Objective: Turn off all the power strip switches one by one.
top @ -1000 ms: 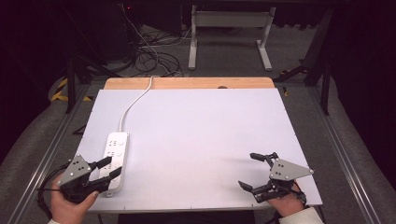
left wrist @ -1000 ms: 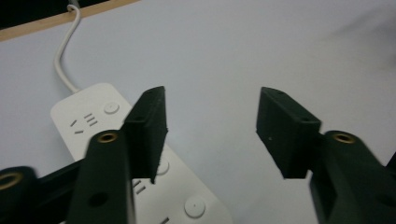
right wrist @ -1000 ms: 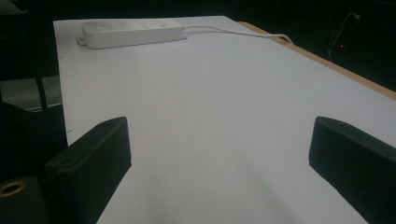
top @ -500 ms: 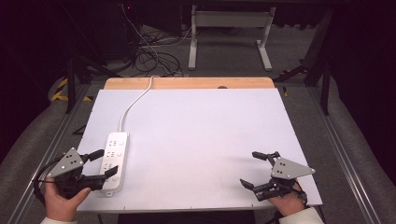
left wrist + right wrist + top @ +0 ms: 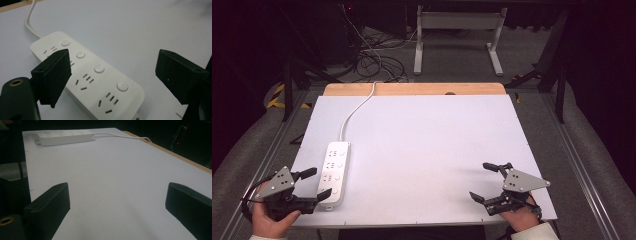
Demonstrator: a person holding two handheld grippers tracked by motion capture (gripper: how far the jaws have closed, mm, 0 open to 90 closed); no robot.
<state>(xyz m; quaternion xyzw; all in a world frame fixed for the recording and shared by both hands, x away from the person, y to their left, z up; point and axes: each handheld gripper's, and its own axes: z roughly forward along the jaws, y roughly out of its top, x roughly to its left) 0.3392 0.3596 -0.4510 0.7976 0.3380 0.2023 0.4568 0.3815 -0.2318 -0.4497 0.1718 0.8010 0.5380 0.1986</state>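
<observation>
Plastic, smooth and white, forms the power strip (image 5: 334, 171), a long rounded bar laid on the matte white sheet (image 5: 427, 150) that covers the table, near its left edge. 4 round buttons and 4 groups of slots are seen along its top in the left gripper view (image 5: 100, 82). A white cord (image 5: 354, 112) curves from its far end toward the bare wooden strip (image 5: 412, 89) at the table's back edge. The left gripper (image 5: 314, 184) is held at the strip's near end, jaws spread wide, one close beside the strip's near corner; contact cannot be told. Its flat black pads (image 5: 53, 75) are seen on either side of the strip. The right gripper (image 5: 489, 182) is held well apart over bare sheet, jaws also wide, a grey 3-cornered plate (image 5: 522, 181) on top.
</observation>
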